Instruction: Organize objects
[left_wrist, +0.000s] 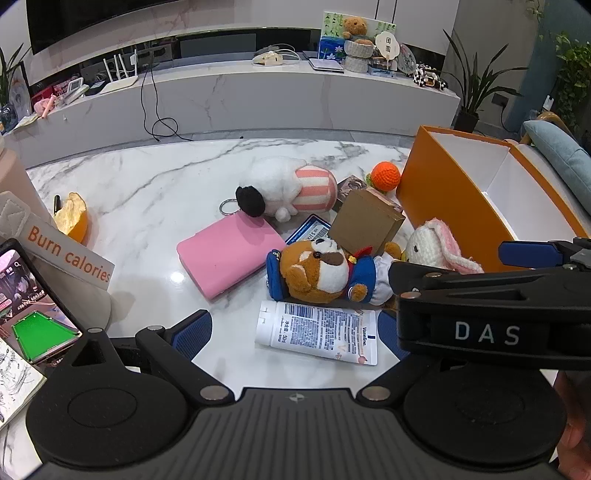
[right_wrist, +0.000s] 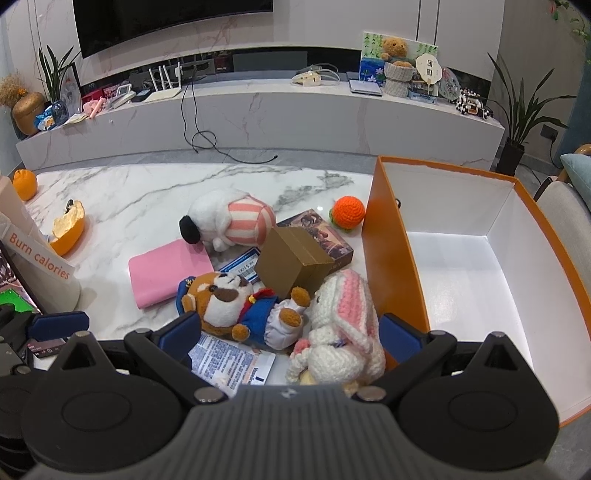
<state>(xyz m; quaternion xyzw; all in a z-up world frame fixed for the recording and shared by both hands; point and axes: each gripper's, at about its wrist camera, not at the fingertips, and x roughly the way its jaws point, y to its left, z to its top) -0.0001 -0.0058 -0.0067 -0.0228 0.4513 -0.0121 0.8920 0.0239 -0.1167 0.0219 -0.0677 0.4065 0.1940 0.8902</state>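
My left gripper (left_wrist: 291, 332) is open low over the marble table (left_wrist: 147, 192), and a white Vaseline tube (left_wrist: 317, 332) lies flat between its fingers. Just beyond lies a brown bear plush (left_wrist: 317, 269) in blue clothes. My right gripper (right_wrist: 291, 338) is open too, with the bear plush (right_wrist: 236, 299) and a crochet bunny (right_wrist: 343, 325) in front of its spread fingers. The bunny leans on the orange box (right_wrist: 391, 258), whose white inside holds nothing. A brown carton (right_wrist: 295, 258), pink case (right_wrist: 166, 271), striped white plush (right_wrist: 229, 221) and crochet orange (right_wrist: 349, 212) lie behind.
A picture box (right_wrist: 321, 232) and a blue barcode card (right_wrist: 243, 266) lie under the carton. An orange peel (left_wrist: 72, 218), a "Burn calories" box (left_wrist: 70, 254) and a lit phone (left_wrist: 33, 306) sit at the left. A whole orange (right_wrist: 25, 184) rests at the far left edge.
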